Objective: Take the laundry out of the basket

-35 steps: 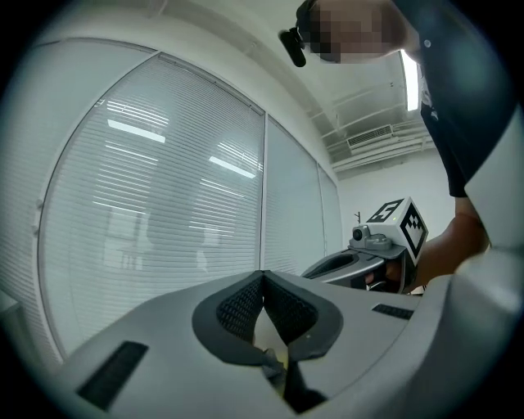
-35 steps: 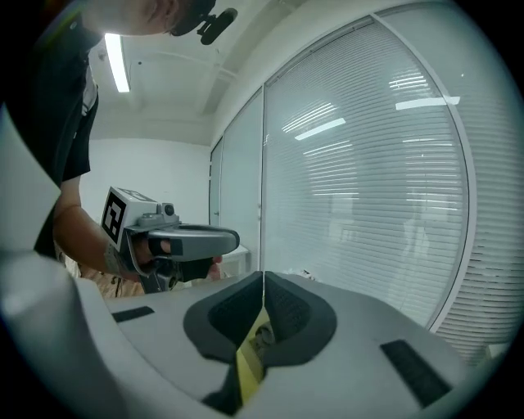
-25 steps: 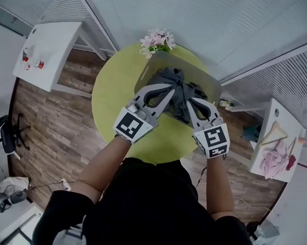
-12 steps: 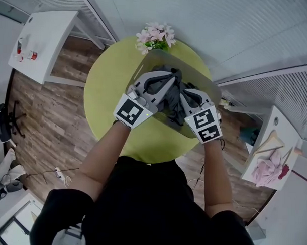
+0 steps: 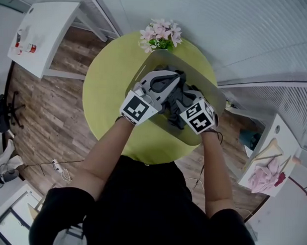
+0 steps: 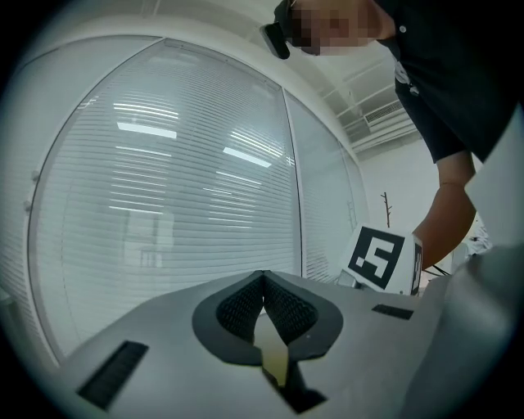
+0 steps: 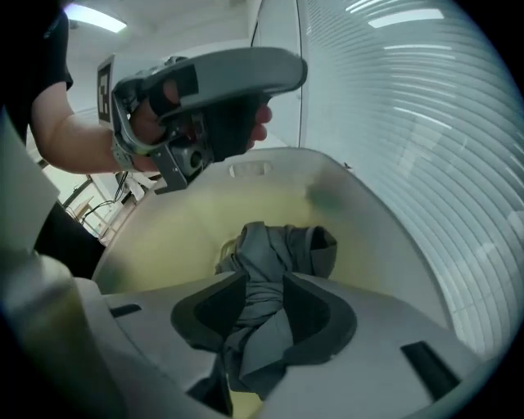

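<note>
grasping is in hand: grey laundry inside the basket is straddled by the fingers of the right gripper, just opened partway. those of the left gripper are shut, empty. closing, then lifting clear of the basket, is needed.

Right gripper dropped and pitched down into basket; jaws just opened, grey laundry between them. Left gripper came lower too.
</note>
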